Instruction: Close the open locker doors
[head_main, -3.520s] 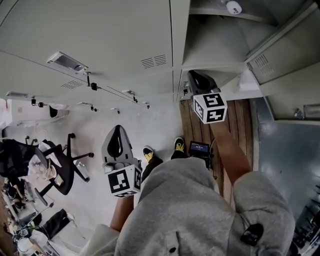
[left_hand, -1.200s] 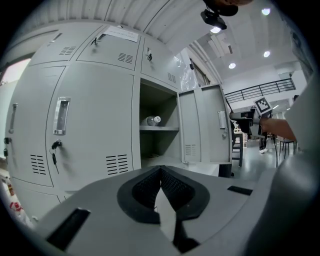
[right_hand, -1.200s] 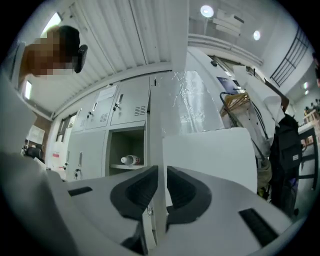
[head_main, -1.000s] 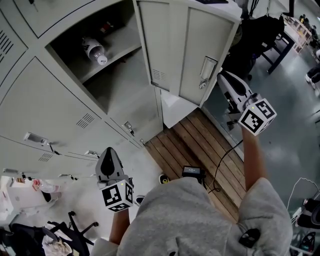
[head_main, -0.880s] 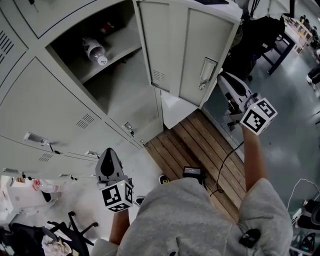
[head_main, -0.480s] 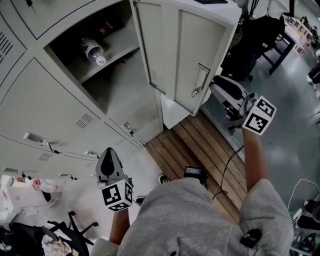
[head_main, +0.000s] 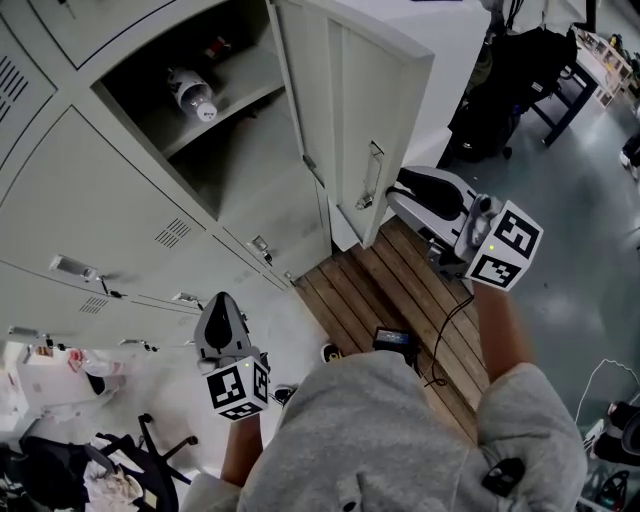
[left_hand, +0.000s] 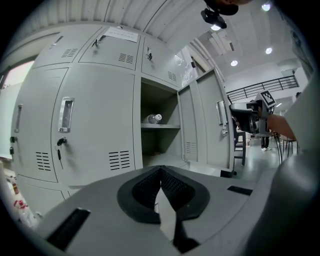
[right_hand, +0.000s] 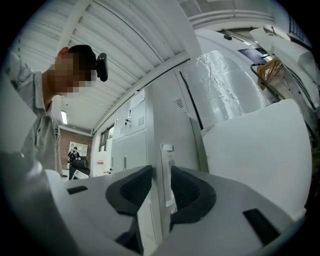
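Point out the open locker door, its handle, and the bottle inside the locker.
open locker door (head_main: 392, 105), head view, on its flat outer face.
door handle (head_main: 371, 172), head view, on the middle of the metal pull.
bottle (head_main: 190, 92), head view, on the white body lying on the shelf.

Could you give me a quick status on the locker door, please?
Left gripper shut, empty. Right gripper jaws just opened, straddling the locker door at its handle edge. Door half open, not yet closed. Bottle sits back on the shelf, not blocking.

Two grippers (head_main: 222, 305) (head_main: 395, 192), one open door (head_main: 380, 90) — perhaps one bottle (head_main: 192, 95).
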